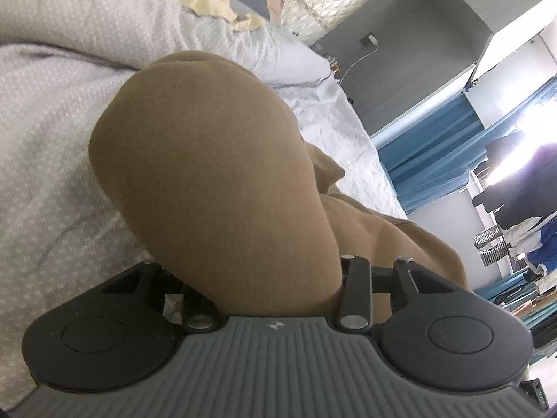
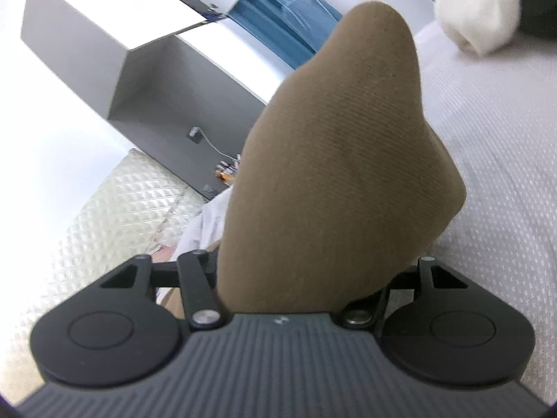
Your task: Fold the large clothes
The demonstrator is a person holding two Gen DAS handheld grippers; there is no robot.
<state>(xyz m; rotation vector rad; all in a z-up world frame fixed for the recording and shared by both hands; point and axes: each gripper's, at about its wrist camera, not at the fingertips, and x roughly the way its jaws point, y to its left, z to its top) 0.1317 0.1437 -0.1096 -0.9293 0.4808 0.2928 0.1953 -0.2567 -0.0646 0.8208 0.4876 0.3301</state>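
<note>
The left gripper and the right gripper are each bunching a fold of one brown garment between part-open jaws; the fingertips are hidden under cloth, so I cannot tell how firmly either is gripping. The garment is draping over the bed, with its gripped parts seemingly raised. Judging from this, a thin bite could be slipping free, or uneven pulls could be skewing the fold. Count: two grippers, one brown garment, one bed, one white bundle.
</note>
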